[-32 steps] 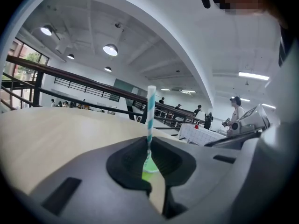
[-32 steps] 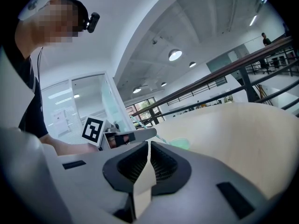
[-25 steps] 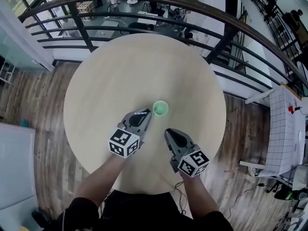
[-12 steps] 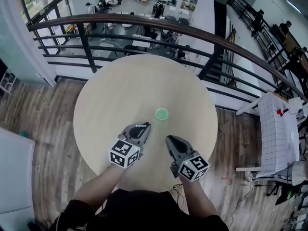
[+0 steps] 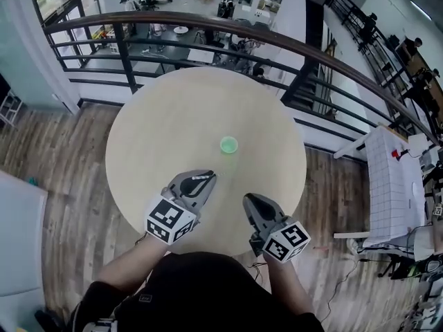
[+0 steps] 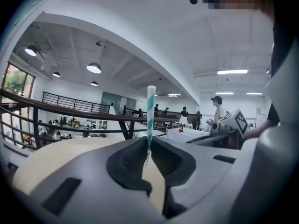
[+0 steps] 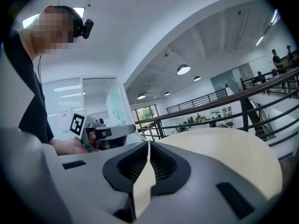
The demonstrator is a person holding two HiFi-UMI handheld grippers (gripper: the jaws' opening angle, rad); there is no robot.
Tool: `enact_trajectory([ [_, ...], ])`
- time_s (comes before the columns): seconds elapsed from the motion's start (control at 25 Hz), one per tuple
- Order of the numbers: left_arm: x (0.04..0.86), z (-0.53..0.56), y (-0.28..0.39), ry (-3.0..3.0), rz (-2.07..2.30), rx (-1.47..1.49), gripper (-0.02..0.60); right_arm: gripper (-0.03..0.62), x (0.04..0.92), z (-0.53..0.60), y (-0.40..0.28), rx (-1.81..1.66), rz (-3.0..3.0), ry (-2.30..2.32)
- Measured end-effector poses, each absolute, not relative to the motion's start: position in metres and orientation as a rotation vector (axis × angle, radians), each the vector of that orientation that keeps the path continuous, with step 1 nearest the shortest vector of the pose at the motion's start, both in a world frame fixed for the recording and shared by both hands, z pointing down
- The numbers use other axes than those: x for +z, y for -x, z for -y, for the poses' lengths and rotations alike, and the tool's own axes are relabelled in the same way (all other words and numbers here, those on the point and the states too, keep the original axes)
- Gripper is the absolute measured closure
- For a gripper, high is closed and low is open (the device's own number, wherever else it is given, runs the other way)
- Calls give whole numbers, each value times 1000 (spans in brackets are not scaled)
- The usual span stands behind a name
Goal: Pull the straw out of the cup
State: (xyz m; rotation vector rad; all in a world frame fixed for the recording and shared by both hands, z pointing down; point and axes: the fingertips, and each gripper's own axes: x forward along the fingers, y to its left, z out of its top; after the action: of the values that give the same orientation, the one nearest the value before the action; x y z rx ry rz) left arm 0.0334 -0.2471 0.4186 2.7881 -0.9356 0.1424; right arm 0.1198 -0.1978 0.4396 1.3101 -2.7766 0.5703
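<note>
Left tongs [image 5: 203, 176], over the near part of the round table [image 5: 152, 130]: jaws clamped on a straw [image 6: 150, 115] striped white and teal. In the left gripper view the straw stands upright in the pinch. Most of its length rises above the jaw tips, and a short end shows below them between the ribbed pads. The marker cube [image 5: 169, 220] of these tongs faces the head camera.

Cup [image 5: 229, 144]: small, green, upright on the pale tabletop near its middle. It lies beyond the tips of both tongs and apart from them. The straw is clear of it, in the grip of the left tongs.

Right tongs [image 5: 252, 200], beside the left pair over the table's near edge: jaws together, their tips meeting with nothing between them, as the right gripper view shows.

Surroundings: a dark curved railing [image 5: 208, 23] runs across beyond the table, with a lower floor visible past it. The table stands on a wooden floor [image 5: 62, 151]. At far right is a second table covered with a gridded white cloth [image 5: 393, 178].
</note>
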Motion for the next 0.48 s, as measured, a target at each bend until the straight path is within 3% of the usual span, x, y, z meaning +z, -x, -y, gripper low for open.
enact_trajectory([
  [0.48,393,168,-73,-2784,1066,139,551,569,395,137,-193,523,2937,-1246],
])
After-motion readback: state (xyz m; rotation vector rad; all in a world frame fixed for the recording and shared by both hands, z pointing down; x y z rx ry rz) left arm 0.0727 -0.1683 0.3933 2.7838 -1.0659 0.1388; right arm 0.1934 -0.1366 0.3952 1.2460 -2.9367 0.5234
